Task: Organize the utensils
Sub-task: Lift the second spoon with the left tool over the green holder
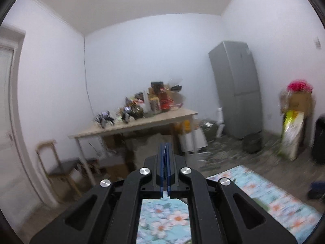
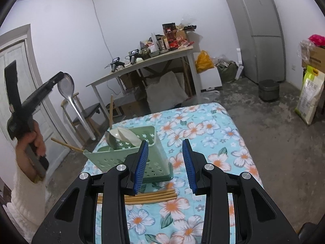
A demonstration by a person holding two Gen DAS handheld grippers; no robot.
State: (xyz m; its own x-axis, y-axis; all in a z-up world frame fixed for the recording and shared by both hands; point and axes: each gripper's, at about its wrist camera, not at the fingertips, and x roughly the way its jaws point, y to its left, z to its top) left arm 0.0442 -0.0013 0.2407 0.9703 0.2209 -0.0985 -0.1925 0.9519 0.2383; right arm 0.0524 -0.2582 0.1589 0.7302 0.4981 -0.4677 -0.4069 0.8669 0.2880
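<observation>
Two grippers are ours. The left gripper (image 2: pixel 61 77) is lifted up off to the left of the table, its fingers clamped on the bowl of a metal spoon (image 2: pixel 70 95); the spoon's handle hangs down and slants right toward the floor side of the table edge. In the left wrist view we see the same gripper (image 1: pixel 166 158) with its blue pads pressed together and only a thin sliver of metal between them. Our left hand (image 2: pixel 33 140), in a white knit sleeve, grips its handle.

The right gripper (image 2: pixel 165 162) hovers low over the table with its jaws spread wide and nothing between them. Its left blue pad (image 2: pixel 140 166) overlaps our view of the green caddy (image 2: pixel 130 152).

The caddy stands upright on the floral cloth (image 2: pixel 203 132), near the table's left edge. Inside it we see a white spoon (image 2: pixel 126 135) and a darker metal one, both leaning. One chopstick (image 2: pixel 111 111) sticks up from its far left corner, and another (image 2: pixel 67 145) pokes out sideways to the left past its rim.

A bundle of chopsticks (image 2: pixel 154 196) lies flat on the cloth just in front of the caddy, partly hidden behind the right gripper's frame.

The left wrist view is blurred.
</observation>
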